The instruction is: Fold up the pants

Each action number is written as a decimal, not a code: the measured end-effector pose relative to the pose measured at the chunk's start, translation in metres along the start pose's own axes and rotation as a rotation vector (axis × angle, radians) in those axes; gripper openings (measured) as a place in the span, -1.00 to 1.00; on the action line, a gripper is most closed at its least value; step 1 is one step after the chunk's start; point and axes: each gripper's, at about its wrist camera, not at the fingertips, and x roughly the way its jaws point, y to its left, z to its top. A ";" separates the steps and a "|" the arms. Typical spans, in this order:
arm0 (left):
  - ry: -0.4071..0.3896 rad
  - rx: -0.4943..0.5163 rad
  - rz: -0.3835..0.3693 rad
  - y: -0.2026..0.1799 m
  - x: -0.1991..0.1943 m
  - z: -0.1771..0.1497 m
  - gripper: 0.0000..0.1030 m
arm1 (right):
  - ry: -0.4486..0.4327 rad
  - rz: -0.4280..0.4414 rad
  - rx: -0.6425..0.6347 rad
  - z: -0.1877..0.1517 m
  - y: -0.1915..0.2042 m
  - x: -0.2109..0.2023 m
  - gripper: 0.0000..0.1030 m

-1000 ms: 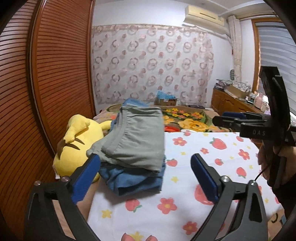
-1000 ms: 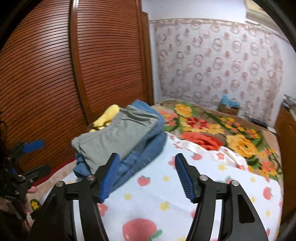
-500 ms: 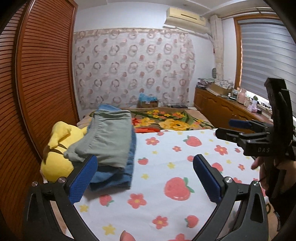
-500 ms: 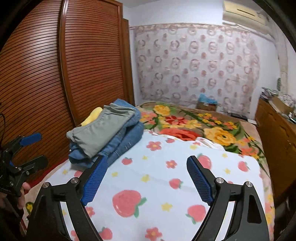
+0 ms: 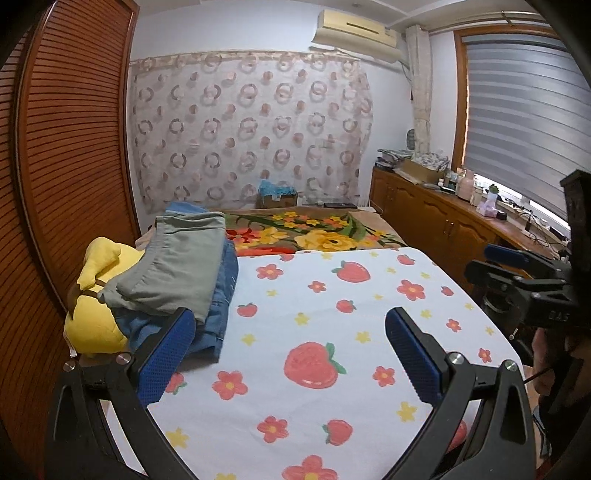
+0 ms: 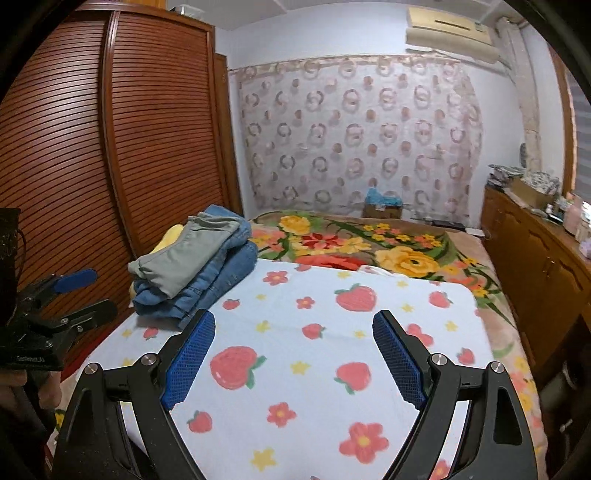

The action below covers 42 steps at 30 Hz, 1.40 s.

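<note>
Grey-green pants (image 5: 177, 266) folded flat, lying on top of a stack of folded blue jeans (image 5: 218, 314) at the left edge of the bed, near the brown slatted wardrobe (image 5: 70, 155). Waistband end points toward the far wall; one grey corner overhangs the jeans on the near side. From the right wrist view the same stack (image 6: 192, 266) sits left of centre, jeans edges bulging out below the grey layer.

Left gripper (image 5: 291, 350) jaws wide apart, nothing between them, blue pads over the strawberry-and-flower sheet (image 5: 332, 332); left pad just in front of the jeans stack, contact unclear. Right gripper (image 6: 295, 354) also spread wide, empty, hovering over the same sheet. Each gripper shows at the edge of the other's view, held by a hand (image 6: 22, 387).

Yellow plush toy (image 5: 96, 310) wedged between stack and wardrobe. Floral blanket (image 5: 310, 232) beyond the sheet. Patterned curtain (image 5: 251, 129) on far wall, air conditioner (image 5: 354, 33) above, wooden cabinet (image 5: 443, 229) with clutter at right under window blind (image 5: 517, 110). Cardboard box (image 5: 277, 199) at the far end of the bed.
</note>
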 end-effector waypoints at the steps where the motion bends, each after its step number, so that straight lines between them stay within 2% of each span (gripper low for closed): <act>1: 0.002 0.000 -0.003 -0.002 -0.001 0.000 0.99 | -0.004 -0.010 0.000 -0.001 0.002 -0.006 0.72; 17: -0.026 0.019 0.002 -0.034 -0.029 0.008 0.99 | -0.101 -0.132 0.065 -0.020 0.019 -0.056 0.72; 25: -0.037 0.015 0.009 -0.033 -0.035 0.009 0.99 | -0.112 -0.133 0.073 -0.030 0.029 -0.054 0.72; 42: -0.038 0.016 0.009 -0.032 -0.035 0.009 0.99 | -0.110 -0.136 0.074 -0.030 0.014 -0.055 0.72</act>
